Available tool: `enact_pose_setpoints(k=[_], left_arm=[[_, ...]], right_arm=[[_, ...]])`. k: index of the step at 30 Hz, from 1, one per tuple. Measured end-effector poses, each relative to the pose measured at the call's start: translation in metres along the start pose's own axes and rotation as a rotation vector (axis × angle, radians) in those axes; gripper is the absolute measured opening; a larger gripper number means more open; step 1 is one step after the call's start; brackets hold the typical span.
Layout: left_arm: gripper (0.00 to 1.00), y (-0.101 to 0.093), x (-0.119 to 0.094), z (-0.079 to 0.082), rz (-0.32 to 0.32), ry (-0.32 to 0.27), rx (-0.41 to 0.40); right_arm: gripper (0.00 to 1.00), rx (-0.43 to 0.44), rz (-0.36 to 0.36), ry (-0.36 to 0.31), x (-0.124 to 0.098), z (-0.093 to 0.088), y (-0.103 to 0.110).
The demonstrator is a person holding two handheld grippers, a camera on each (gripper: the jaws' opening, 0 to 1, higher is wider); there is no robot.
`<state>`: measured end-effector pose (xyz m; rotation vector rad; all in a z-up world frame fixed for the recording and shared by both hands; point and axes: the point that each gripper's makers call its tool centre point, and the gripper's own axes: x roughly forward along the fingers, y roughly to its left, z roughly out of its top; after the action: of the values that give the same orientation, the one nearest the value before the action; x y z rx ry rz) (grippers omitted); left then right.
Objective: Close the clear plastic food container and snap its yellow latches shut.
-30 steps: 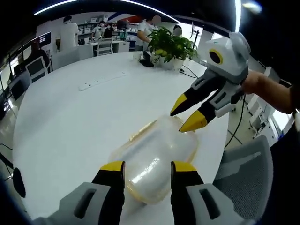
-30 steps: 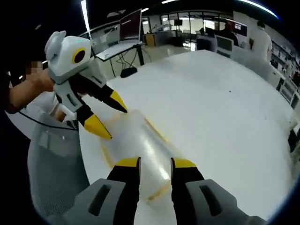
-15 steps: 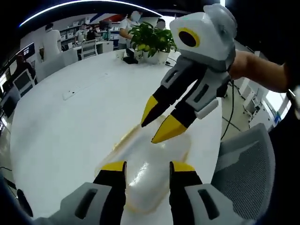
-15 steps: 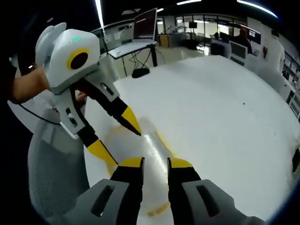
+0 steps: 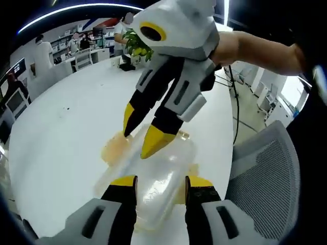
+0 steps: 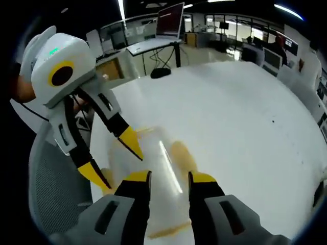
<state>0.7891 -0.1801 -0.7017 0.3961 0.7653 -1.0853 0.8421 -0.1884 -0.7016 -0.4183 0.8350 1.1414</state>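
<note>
The clear plastic container (image 5: 153,186) lies on the white table (image 5: 61,132), lid on, reaching away between my left gripper's (image 5: 161,184) open jaws. A yellow latch (image 5: 115,149) sticks out at its far left side. My right gripper (image 5: 143,133) comes down from the upper right, open, its yellow tips just over the container's far end. In the right gripper view the container (image 6: 156,155) runs ahead of my right gripper (image 6: 167,178), a yellow latch (image 6: 181,153) on its right side. The left gripper (image 6: 116,162) stands open at its left edge.
A grey mesh chair (image 5: 265,178) stands at the table's edge close to the container, also visible as the chair (image 6: 51,189) at lower left. A potted plant (image 5: 137,45) and people at desks are far across the table. Monitors (image 6: 171,15) stand beyond the table.
The right gripper has come closer and lower over the container's far end. In the right gripper view the left gripper has dropped toward the container's left edge. Both stay open.
</note>
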Motion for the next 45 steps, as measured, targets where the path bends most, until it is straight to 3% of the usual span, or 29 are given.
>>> enact_pose_setpoints(k=[16,20,26,34,45], left_arm=[[0.36,-0.014,0.006,-0.010,0.004,0.023,0.225],[0.35,-0.014,0.007,-0.014,0.016,0.036,0.343],[0.36,-0.014,0.010,-0.013,0.022,0.026,0.378],[0.34,-0.012,0.014,-0.013,0.053,0.038,0.489],[0.34,-0.011,0.015,-0.012,0.063,0.019,0.526]], right_arm=[[0.30,-0.076,0.114,0.092,0.015,-0.002,-0.005],[0.31,-0.076,0.152,0.115,0.019,-0.002,-0.004],[0.30,-0.064,0.202,0.141,0.021,-0.004,0.000],[0.32,-0.072,0.246,0.165,0.024,-0.004,0.003],[0.32,-0.092,0.318,0.191,0.027,-0.004,0.004]])
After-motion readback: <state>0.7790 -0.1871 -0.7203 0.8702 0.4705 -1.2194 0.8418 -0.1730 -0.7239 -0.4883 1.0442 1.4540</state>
